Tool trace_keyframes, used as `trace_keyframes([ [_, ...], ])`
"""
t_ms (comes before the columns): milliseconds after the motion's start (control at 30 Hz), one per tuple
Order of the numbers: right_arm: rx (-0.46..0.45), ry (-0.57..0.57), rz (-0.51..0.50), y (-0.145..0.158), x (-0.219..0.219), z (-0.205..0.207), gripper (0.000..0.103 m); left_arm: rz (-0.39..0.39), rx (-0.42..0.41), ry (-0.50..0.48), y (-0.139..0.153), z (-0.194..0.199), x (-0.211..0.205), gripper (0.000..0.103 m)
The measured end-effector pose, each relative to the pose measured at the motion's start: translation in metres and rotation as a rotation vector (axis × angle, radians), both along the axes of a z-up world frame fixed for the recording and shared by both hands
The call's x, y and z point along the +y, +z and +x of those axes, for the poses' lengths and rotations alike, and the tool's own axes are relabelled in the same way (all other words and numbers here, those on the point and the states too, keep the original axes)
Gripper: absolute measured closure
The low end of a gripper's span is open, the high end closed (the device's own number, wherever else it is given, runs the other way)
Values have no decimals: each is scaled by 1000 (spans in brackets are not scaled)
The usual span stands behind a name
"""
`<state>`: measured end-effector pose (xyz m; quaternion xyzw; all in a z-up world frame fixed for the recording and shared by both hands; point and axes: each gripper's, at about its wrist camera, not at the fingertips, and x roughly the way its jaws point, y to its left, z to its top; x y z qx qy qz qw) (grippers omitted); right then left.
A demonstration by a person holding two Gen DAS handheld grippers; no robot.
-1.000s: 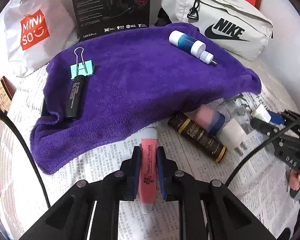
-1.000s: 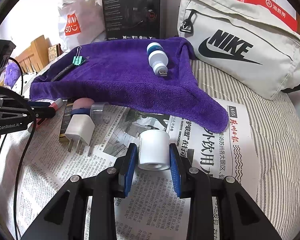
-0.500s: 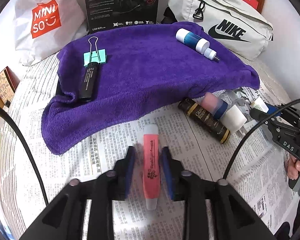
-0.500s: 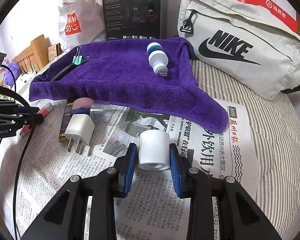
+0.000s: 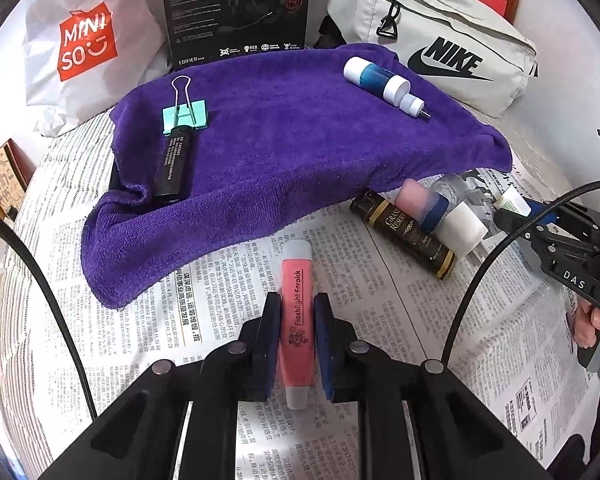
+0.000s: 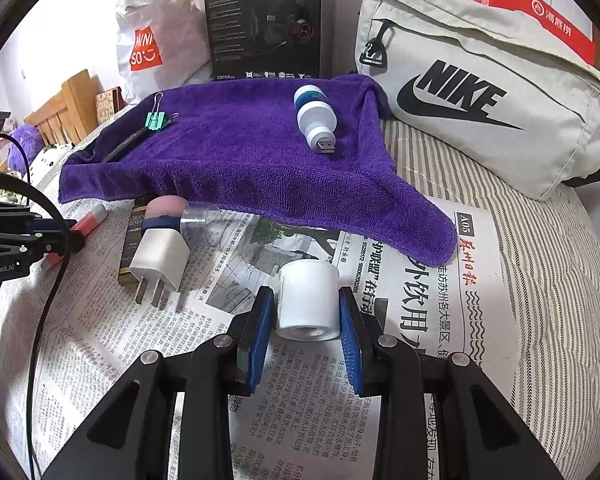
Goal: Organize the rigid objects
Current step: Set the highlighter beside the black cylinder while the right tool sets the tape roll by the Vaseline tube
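My left gripper (image 5: 296, 320) is shut on a pink flashlight stick (image 5: 297, 304) lying lengthwise between the pads, over the newspaper in front of the purple towel (image 5: 284, 144). My right gripper (image 6: 306, 308) has its pads against a white cylindrical cap (image 6: 309, 300) on the newspaper. On the towel lie a teal binder clip (image 5: 185, 117), a black stick (image 5: 173, 168) and a blue-and-white USB device (image 5: 384, 85). A dark bottle (image 5: 404, 236), a pink-and-blue item (image 5: 418, 204) and a white plug charger (image 6: 160, 256) lie by the towel's near edge.
A Nike bag (image 6: 484, 92), a black headset box (image 6: 266, 20) and a Miniso bag (image 5: 88, 40) stand behind the towel. Newspaper (image 6: 380, 360) covers the striped bed. The left gripper also shows in the right wrist view (image 6: 72, 236) at the left edge.
The left gripper lifted back, opened around the pink stick, and has closed on it again. The right gripper has stayed still on the white cap.
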<state>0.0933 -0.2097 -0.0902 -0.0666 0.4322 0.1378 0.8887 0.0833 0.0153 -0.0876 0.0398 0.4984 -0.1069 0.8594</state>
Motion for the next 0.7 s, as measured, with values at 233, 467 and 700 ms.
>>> trace_keyframes([
  [233,13,7,5,2,0,1,74,-12,6,0,2,-1,9,87],
  [467,22,33,17,11,5,2,74,-62,-5,11,9,-5,28,87],
  [700,10,73,29,26,15,2,74,-103,-27,11,20,-5,41,87],
])
